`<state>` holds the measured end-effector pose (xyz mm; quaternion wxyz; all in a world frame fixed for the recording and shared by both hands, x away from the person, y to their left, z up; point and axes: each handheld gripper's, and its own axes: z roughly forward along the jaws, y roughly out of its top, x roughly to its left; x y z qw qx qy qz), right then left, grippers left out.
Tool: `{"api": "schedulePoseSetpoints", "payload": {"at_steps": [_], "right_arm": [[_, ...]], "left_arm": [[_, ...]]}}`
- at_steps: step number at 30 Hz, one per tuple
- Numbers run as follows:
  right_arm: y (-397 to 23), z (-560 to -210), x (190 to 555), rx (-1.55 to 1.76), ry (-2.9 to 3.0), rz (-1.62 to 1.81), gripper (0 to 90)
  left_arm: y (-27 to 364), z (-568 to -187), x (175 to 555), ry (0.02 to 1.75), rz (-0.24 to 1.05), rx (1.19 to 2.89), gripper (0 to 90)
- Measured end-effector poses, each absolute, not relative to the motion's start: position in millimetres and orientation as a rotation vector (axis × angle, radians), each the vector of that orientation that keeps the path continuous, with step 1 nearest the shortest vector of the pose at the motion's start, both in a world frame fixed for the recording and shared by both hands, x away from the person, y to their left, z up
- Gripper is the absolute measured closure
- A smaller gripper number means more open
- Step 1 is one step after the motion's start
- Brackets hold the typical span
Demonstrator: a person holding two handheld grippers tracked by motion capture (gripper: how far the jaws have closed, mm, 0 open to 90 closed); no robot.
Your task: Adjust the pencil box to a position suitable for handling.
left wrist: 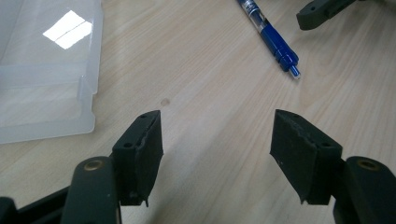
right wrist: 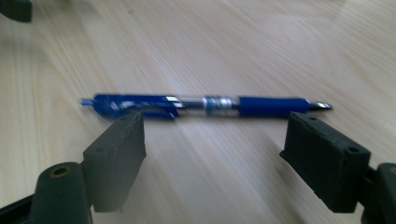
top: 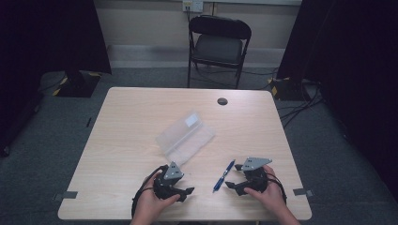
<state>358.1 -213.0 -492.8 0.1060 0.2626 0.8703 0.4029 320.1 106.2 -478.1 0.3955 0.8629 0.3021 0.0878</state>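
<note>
A blue pen [top: 224, 175] lies on the wooden table [top: 131, 117] near the front edge, between my two grippers. In the right gripper view the pen [right wrist: 205, 105] lies crosswise just beyond the jaws of my right gripper [right wrist: 215, 140], which stands open with nothing between them. My right gripper [top: 233, 176] sits just right of the pen, its jaws towards it. My left gripper [top: 187, 183] rests left of the pen. Its jaws are open over bare wood in the left gripper view [left wrist: 217, 135], with the pen [left wrist: 271, 35] farther off at the upper right.
A clear plastic case [top: 185, 137] lies open at the table's middle, just behind my left gripper; its corner [left wrist: 46, 79] is at that view's left. A round cable hole [top: 222, 101] is near the far edge. A black folding chair [top: 219, 44] stands beyond the table.
</note>
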Motion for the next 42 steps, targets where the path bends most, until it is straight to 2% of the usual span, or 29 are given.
{"api": "schedulePoseSetpoints", "payload": {"at_steps": [11, 24, 33, 35, 42], "right_arm": [[-203.8, -491.8, 362.7, 0.773, 2.595, 1.197, 21.5], [-178.6, -493.5, 366.8, 0.713, 2.591, 1.191, 15.6], [-161.4, -489.8, 370.2, 0.688, 2.608, 1.201, 17.2], [-160.2, -489.5, 369.9, 0.684, 2.614, 1.207, 19.9], [-175.0, -485.5, 368.7, 0.689, 2.593, 1.198, 18.2]], "left_arm": [[105.7, -480.6, 320.3, 0.769, 0.207, 2.173, 33.4], [99.2, -478.8, 320.6, 0.757, 0.193, 2.157, 32.6], [102.8, -474.8, 321.9, 0.765, 0.197, 2.144, 32.4], [103.0, -474.6, 322.1, 0.757, 0.197, 2.136, 32.3], [100.2, -473.5, 322.3, 0.756, 0.207, 2.149, 32.2]]}}
